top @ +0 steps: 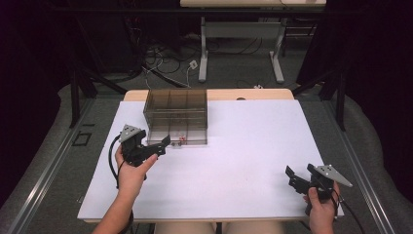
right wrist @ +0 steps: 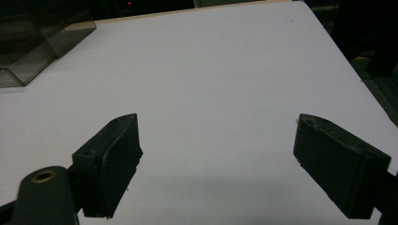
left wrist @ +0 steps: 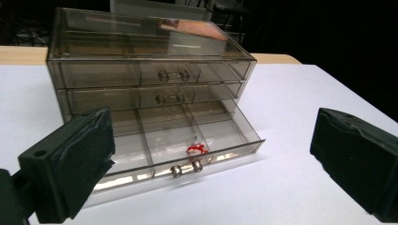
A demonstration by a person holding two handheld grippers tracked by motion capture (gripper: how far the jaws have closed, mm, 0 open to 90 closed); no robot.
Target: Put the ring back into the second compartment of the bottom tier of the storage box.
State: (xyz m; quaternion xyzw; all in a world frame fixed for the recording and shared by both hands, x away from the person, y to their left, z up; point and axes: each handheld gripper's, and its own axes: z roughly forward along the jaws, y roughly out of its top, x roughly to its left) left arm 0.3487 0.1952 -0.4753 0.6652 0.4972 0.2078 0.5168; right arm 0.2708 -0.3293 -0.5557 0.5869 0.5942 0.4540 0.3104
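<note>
The left tongs [top: 163, 145] stand wide apart, holding nothing and touching nothing. Just ahead of them sits the clear drawer chest [left wrist: 150, 70], its bottom drawer [left wrist: 187, 145] pulled out toward them, a small red-and-white item [left wrist: 197, 149] lying in it behind the metal knob [left wrist: 187, 168]. The right tongs [top: 292, 176] also gape empty above bare white counter [right wrist: 211, 70], well apart from the chest. Broad open counter lies between both tongs; the counter's near edge runs close behind them.

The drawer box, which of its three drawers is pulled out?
The bottom drawer: it juts forward, with a small red item inside; the two above sit flush.
</note>
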